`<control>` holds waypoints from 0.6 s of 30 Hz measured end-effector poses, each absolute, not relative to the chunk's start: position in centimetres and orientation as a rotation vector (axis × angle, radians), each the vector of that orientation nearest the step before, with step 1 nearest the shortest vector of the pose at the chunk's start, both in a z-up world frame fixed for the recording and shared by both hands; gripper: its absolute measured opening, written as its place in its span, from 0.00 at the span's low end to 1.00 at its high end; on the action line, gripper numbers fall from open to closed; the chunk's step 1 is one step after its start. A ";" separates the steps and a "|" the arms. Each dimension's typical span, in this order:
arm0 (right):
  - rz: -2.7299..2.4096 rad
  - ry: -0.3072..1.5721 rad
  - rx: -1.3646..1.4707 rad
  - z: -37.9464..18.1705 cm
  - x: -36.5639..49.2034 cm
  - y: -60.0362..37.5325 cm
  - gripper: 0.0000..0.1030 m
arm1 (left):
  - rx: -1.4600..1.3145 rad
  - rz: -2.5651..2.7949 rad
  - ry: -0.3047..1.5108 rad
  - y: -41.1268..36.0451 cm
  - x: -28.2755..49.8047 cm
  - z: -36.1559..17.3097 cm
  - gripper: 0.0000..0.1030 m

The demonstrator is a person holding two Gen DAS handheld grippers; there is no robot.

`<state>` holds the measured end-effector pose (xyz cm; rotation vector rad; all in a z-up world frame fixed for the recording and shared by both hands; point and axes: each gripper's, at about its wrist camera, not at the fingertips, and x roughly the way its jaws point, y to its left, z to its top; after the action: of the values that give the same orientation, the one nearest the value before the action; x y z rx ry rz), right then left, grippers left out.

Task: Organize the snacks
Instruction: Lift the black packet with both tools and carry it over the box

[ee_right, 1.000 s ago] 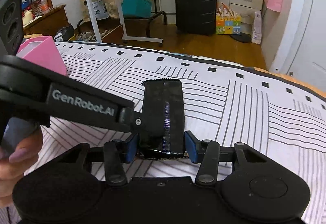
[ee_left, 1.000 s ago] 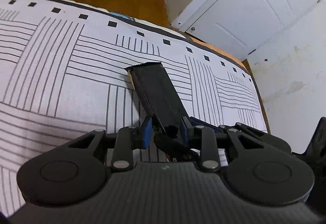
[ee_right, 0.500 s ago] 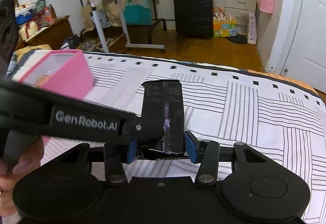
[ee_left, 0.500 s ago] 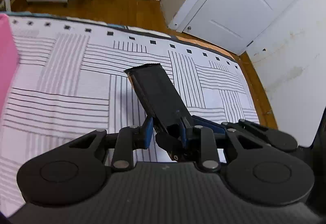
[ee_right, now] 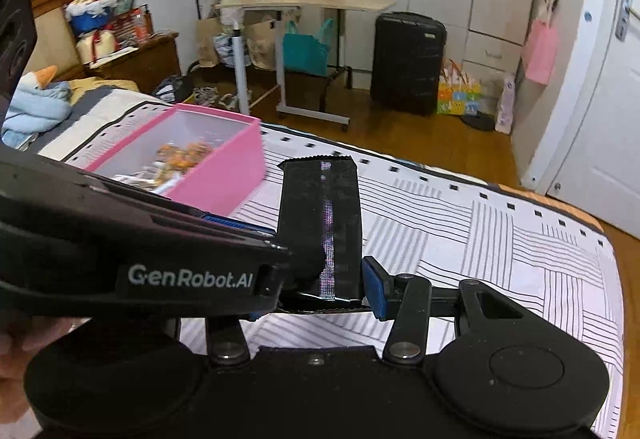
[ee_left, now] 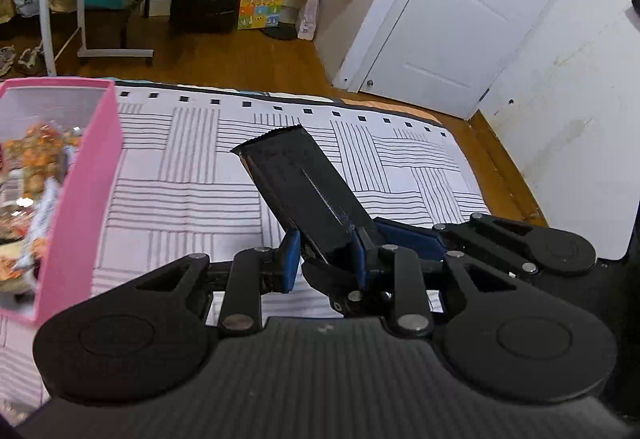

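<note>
Both grippers have lifted the black packet (ee_left: pixel 304 191) off the striped sheet (ee_left: pixel 180 175) since the earlier frames, and the pink box (ee_left: pixel 80 199) has come into view. That box, left of the packet, holds what seem to be wrapped snacks, though blurred. The left gripper (ee_left: pixel 324 253) pinches the packet's near end narrowly; the right gripper (ee_right: pixel 320 291), right of it, clamps its width.
</note>
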<state>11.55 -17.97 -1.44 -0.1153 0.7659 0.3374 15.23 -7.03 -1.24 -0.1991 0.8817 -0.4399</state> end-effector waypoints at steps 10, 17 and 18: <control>0.415 0.679 -0.173 2.4 9.4 -11.9 0.52 | -0.287 -0.422 0.771 1.6 11.5 2.4 0.26; 0.500 0.664 -0.116 1.3 12.3 -6.3 0.52 | -0.359 -0.350 0.731 8.9 13.0 1.7 0.27; 0.516 0.662 -0.105 1.0 12.8 -5.5 0.52 | -0.374 -0.343 0.731 9.9 13.3 1.5 0.27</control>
<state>12.79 -5.54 0.99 -0.1051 0.6619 0.5157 13.31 9.92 1.49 -0.3740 0.7311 -0.3432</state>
